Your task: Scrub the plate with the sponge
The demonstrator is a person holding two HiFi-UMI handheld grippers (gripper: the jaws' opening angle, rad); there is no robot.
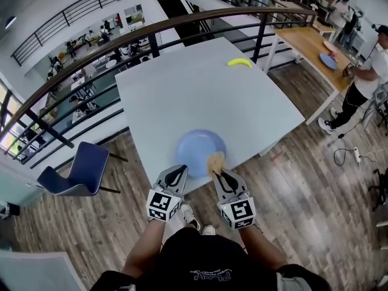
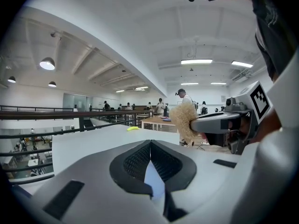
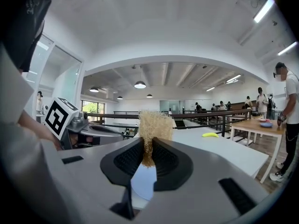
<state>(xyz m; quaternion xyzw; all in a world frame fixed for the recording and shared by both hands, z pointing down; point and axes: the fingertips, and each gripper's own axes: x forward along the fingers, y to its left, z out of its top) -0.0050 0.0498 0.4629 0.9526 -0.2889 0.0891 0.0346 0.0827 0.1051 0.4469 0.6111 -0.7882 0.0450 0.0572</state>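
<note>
Sponge gripped, scrubbing seemingly still to do.
The plate [image 1: 199,147] lies flat by the counter's [image 1: 200,83] near edge. The sponge [image 1: 216,160] is pinched between the right gripper's [image 1: 219,172] fingers [image 3: 170,161], at the plate's near right rim; whether it touches is unclear. The left gripper [image 1: 177,173], fingers pressed together on nothing, sits just beside the near left rim. I judge that the scrubbing strokes remain.

Brightness: we see even, bright indoor light in every view.
Source: ceiling lamps [image 3: 140,84] high beyond the right gripper [image 3: 148,143].
Glare: the table [image 1: 200,96] ahead of it washes pale.
Shadows: we find them faint.
Edges: fisheye bending, with black corners in the gripper views.
Focus: the sponge [image 3: 154,125] at its tips is crisp.
</note>
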